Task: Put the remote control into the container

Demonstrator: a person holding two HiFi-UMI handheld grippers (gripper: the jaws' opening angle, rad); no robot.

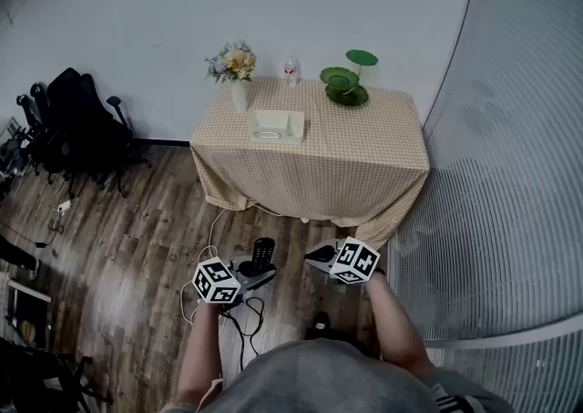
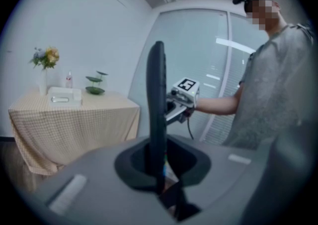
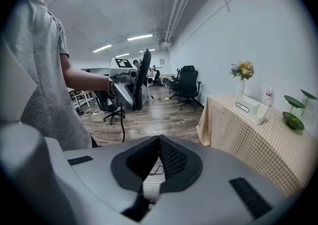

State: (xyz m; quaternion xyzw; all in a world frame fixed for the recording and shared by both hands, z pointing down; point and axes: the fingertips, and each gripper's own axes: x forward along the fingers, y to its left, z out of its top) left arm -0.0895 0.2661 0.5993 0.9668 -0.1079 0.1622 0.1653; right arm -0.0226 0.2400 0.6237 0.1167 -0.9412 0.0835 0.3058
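Note:
A black remote control point(image 1: 263, 253) stands upright in my left gripper point(image 1: 258, 273), which is shut on its lower end; in the left gripper view the remote point(image 2: 157, 100) shows edge-on between the pads. My right gripper point(image 1: 316, 258) is shut with nothing in it, its jaws point(image 3: 159, 144) pressed together. Both grippers hover over the wooden floor, well in front of the table. The white container point(image 1: 278, 125) sits on the checkered tablecloth point(image 1: 355, 165); it also shows as a white box point(image 3: 251, 109) in the right gripper view and as the same box point(image 2: 64, 96) far left in the left gripper view.
On the table stand a vase of flowers point(image 1: 235, 69), a small bottle point(image 1: 290, 69) and a green tiered dish point(image 1: 346, 83). Black office chairs point(image 1: 77, 124) stand at the left. A cable point(image 1: 214, 229) lies on the floor. A glass wall point(image 1: 510, 174) runs along the right.

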